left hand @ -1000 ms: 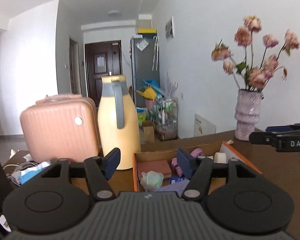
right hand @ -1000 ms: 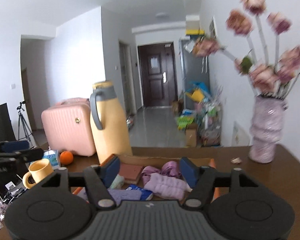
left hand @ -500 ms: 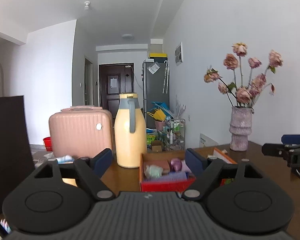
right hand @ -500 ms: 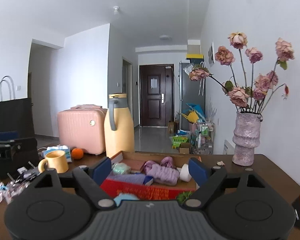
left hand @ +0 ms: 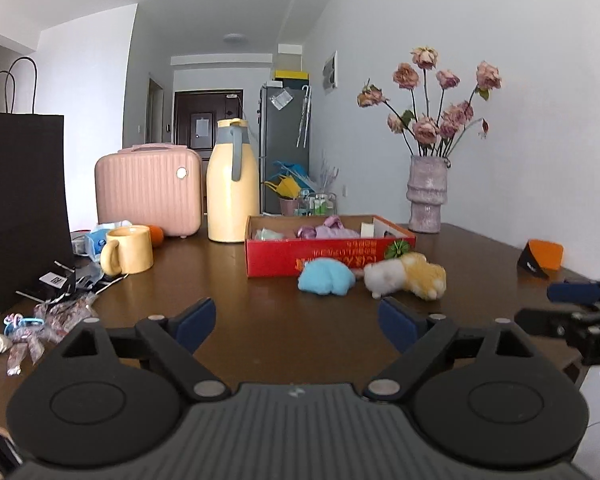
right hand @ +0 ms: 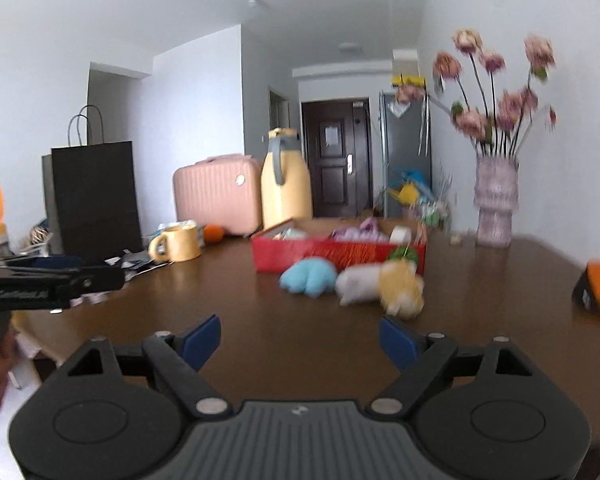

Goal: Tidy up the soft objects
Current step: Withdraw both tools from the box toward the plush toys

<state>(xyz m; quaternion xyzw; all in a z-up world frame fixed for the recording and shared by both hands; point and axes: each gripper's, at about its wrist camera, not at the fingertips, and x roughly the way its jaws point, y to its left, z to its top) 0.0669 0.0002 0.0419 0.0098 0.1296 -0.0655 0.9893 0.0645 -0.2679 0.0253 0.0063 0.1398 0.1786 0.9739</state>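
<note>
I have both tools held back from the work, low over the near part of the brown table [left hand: 284, 344]. My left gripper [left hand: 296, 322] has its jaws spread wide with nothing between them, and my right gripper [right hand: 300, 340] is the same — wide and empty.

What I'm after lies on the far side: a blue plush [left hand: 326, 276] and a white-and-yellow plush [left hand: 406, 276] side by side on the tabletop, just in front of the red box [left hand: 328, 254], which already holds some pale soft pieces (I can't make out what each one is).

To do the next pick well, I judge I should take one toy per gripper: the left for the blue one, the right for the white-and-yellow one, since each sits closer to that side. I'd come in low and level, centre the body between the pads, and close on its bulk rather than on a limb — plush squashes, so a shallow pinch may slip. Then lift clear of the box's front wall before moving over it. The yellow mug [left hand: 128, 250] and pitcher [left hand: 232, 184] stand off to the left, well apart from my path.
</note>
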